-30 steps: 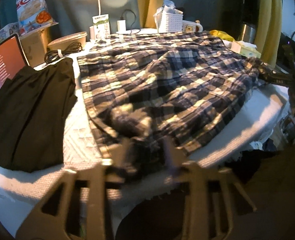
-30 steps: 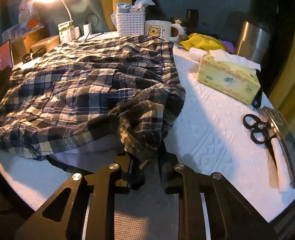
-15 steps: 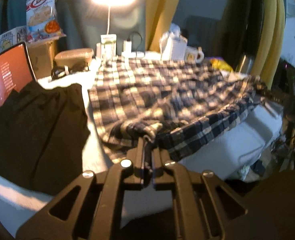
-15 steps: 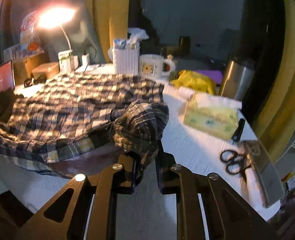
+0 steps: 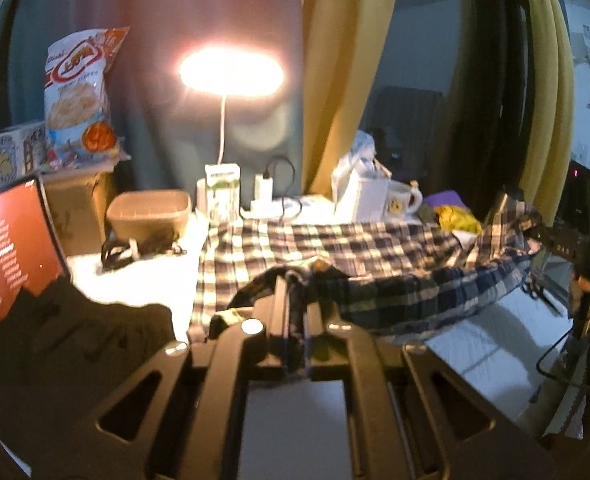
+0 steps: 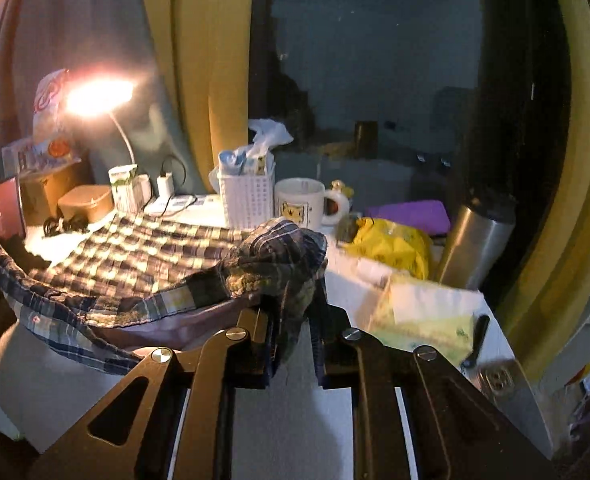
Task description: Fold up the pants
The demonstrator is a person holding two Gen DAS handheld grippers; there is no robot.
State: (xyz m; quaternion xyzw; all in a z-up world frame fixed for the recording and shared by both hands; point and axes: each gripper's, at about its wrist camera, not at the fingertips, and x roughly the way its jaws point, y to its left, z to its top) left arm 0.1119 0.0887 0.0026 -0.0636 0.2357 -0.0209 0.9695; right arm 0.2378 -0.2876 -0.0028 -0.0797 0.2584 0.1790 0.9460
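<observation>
Plaid pants (image 5: 335,248) lie spread before the desk lamp (image 5: 231,72), near edge raised. Left gripper (image 5: 295,300) and right gripper (image 6: 291,320) each pinch a corner tight. Advice: lift both corners level, then carry them evenly lampward, keeping the edge taut.

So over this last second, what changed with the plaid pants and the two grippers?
The left gripper went from open around the near edge of the plaid pants to shut on it. The right gripper kept its pinch on the other corner. Both rose, lifting that edge off the white tabletop so it hangs between them. The far part of the pants, the black garment and the clutter stayed put.
</observation>
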